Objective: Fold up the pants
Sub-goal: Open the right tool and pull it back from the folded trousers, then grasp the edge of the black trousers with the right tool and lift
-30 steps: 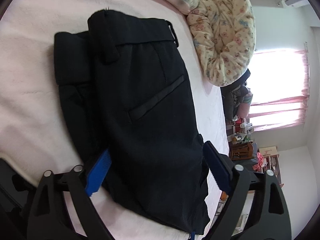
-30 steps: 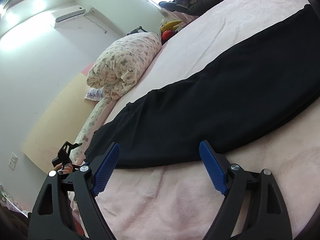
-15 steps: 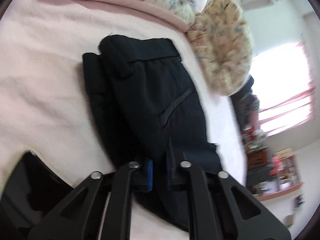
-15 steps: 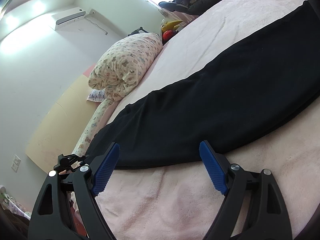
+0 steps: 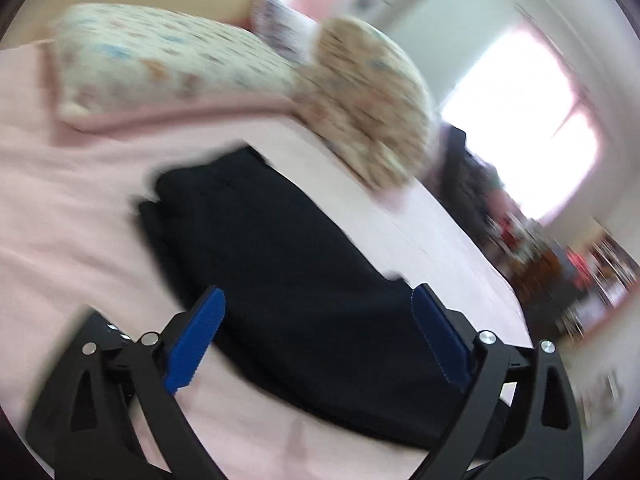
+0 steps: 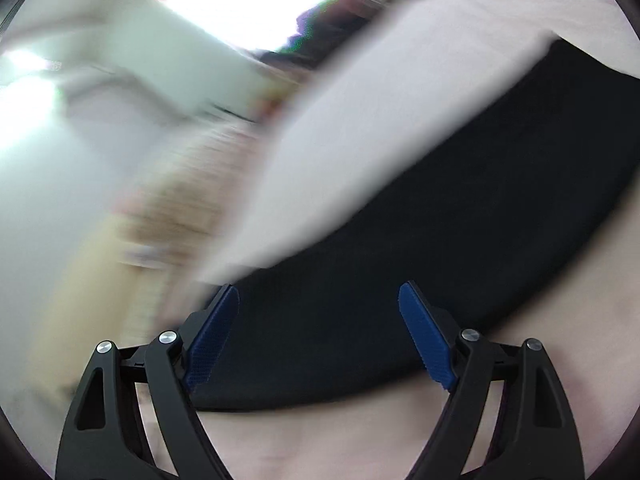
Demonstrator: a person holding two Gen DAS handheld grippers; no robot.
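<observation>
We see the black pants (image 5: 288, 264) lying flat on the pink bed (image 5: 60, 240), folded lengthwise into a long dark band. In the left wrist view the band runs from its squared end near the middle left down toward the lower right, and a second layer peeks out along its left edge. Behind that far end a patterned pillow (image 5: 168, 64) and a rounder floral cushion (image 5: 368, 108) rest at the head of the bed, well apart from the fingers, with a bright window (image 5: 524, 120) beyond. The left gripper (image 5: 316, 340) is released and its jaws are spreading wider; its blue fingers (image 5: 196, 340) straddle the near part of the pants, one over the left edge and one over the right edge, and neither pad presses on the cloth. In the right wrist view, which is heavily blurred, the same dark band sweeps from the upper right down to the lower left. The right gripper (image 6: 320, 332) is likewise released, though its jaws are drawing together; its blue fingers (image 6: 426, 336) frame the end of the pants, the cloth showing between them with clear gaps to both pads. Whether the fingertips touch the fabric below we cannot tell.
</observation>
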